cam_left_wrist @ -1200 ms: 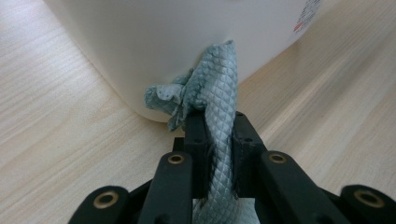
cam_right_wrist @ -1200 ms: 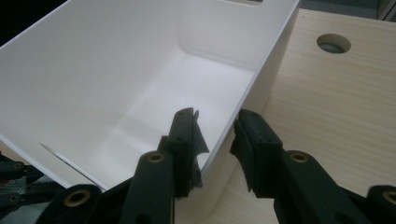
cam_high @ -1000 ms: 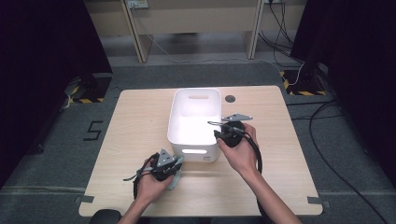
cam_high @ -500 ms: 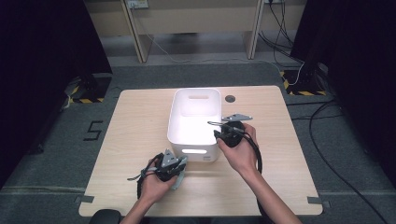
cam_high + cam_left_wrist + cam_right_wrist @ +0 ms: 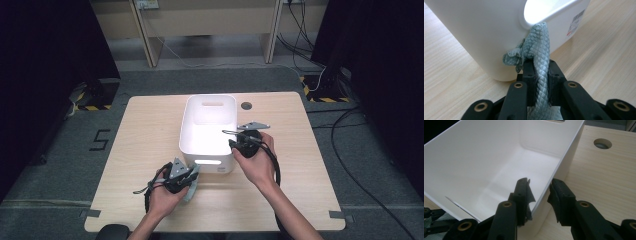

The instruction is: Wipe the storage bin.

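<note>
Bench (image 5: 150, 130) comes first: it is big, flat and made of pale wood, so it carries everything. A small round hole (image 5: 246, 105) sits in it, past the far side of the tub.

In the middle stands a white tub (image 5: 210, 131). It is open at the top, and nothing can be seen inside it, so it looks ready to take something in.

The right claw (image 5: 235, 142) has one jaw inside the tub and one jaw outside, with the side wall between them. The jaws stand apart, close to the wall, and it is hard to tell if they press on it. This looks like a way to keep the tub from sliding.

The left claw (image 5: 541, 75) is clamped tight on a grey-green cloth (image 5: 539, 53) with a scaly pattern. It holds the cloth just in front of the tub's near wall, low by the bench. The top of the cloth reaches up by the handle hole (image 5: 549, 10) in that wall. The cloth probably goes into the tub.
</note>
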The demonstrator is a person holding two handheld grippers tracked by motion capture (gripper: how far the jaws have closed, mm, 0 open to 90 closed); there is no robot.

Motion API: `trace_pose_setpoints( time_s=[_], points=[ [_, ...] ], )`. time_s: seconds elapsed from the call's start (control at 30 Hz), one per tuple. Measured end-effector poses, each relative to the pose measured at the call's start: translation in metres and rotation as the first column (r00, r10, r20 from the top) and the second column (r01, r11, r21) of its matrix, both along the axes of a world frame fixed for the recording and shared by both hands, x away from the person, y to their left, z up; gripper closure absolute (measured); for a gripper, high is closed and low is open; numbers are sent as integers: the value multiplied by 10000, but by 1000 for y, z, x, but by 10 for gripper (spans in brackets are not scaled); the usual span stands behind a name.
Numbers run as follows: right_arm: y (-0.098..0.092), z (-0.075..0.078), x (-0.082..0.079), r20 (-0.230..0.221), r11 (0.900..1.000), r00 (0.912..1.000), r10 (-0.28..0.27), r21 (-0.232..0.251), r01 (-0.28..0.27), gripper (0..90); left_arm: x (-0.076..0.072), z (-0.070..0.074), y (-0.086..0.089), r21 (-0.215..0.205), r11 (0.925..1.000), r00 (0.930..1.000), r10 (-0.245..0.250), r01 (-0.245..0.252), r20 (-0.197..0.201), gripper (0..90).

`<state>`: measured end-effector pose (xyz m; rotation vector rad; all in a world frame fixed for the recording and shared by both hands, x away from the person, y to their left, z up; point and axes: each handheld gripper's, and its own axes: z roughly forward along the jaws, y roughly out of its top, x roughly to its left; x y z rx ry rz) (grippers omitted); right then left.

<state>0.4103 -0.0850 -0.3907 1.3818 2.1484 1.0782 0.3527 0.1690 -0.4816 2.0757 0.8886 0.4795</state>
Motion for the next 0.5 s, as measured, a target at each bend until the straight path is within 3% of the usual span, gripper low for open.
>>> trace_pose_setpoints(
  time_s=[0.5],
  points=[
    [0,0,0,35,10000,10000,4,-36,-4,673,-6,21,0,-345,9994,9986,83,-65,522,799]
  ],
)
